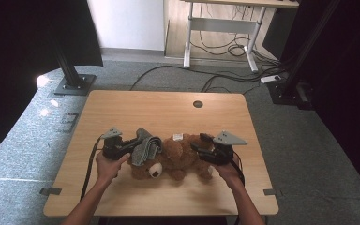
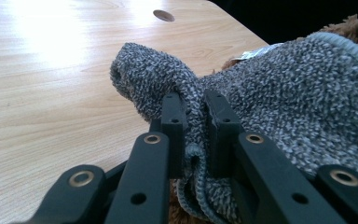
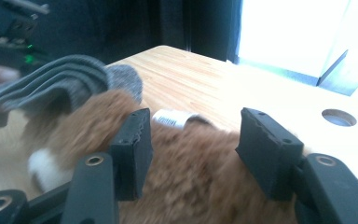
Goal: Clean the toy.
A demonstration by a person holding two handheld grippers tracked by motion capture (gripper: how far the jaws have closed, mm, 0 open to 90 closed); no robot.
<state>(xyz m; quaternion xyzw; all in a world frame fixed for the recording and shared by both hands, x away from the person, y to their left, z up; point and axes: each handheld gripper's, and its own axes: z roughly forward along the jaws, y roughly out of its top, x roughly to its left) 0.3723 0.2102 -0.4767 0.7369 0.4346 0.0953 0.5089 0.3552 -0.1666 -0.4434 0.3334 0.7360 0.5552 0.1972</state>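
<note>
Left gripper (image 2: 196,116) pinches grey knit hat (image 2: 279,93); right gripper (image 3: 191,149) open over bear (image 3: 191,177), label (image 3: 172,118) unreadable.

My wooden bench (image 1: 122,108) stands on grey carpet (image 1: 309,140). Beyond it a white-legged desk (image 1: 220,23) meets a pale wall (image 1: 131,23), black cables (image 1: 206,77) trailing across the floor between dark curtains (image 1: 23,37).

Your forearms come in from the bottom, both angled inward. L gripper (image 1: 130,146) points right, jaws pinched tight on grey knit fabric (image 2: 279,93). R gripper (image 1: 198,144) points left, jaws apart, nothing gripped.
</note>
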